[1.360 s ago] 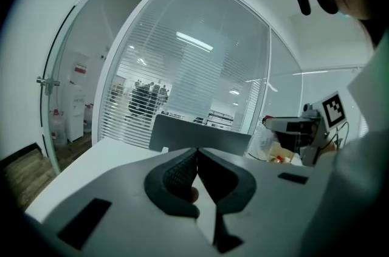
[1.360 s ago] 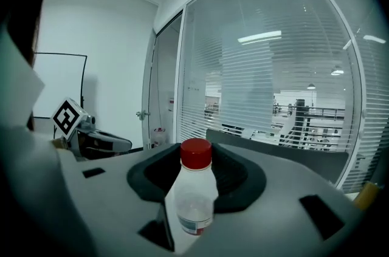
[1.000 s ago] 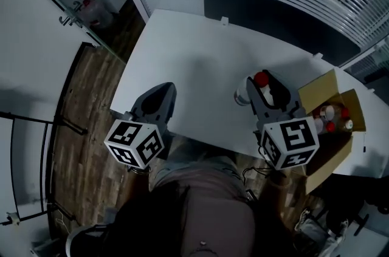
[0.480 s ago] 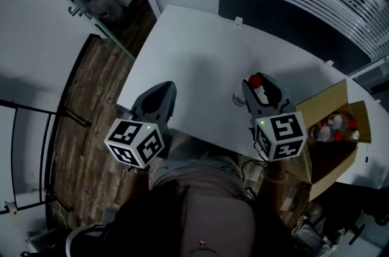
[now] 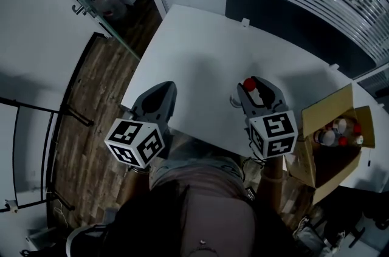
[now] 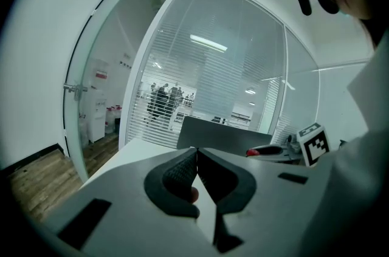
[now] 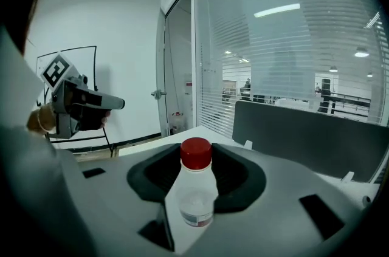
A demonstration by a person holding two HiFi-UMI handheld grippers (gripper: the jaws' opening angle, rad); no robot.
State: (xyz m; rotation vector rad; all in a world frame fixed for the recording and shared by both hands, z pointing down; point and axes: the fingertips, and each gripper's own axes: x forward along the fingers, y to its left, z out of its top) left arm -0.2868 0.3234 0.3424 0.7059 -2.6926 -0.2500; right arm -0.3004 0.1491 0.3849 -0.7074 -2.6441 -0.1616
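— Holding what is the right gripper (image 5: 254,89) seen?
— A white bottle (image 7: 194,192) with a red cap is clamped between its fingers (image 7: 234,174), over the near edge of the desk (image 5: 200,55)
— And the left gripper (image 5: 163,92)?
— Its fingers (image 6: 179,171) are pressed together on nothing, near the desk's left corner; a cardboard box (image 5: 319,110) of bottles is seen just right of the desk

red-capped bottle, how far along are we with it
Done: one red-capped bottle is out of the cardboard box and clamped in the right hand-held gripper. In hand: it is held over the white table, not yet released. Left: more bottles lie in the box; the left hand-held gripper is shut on nothing.
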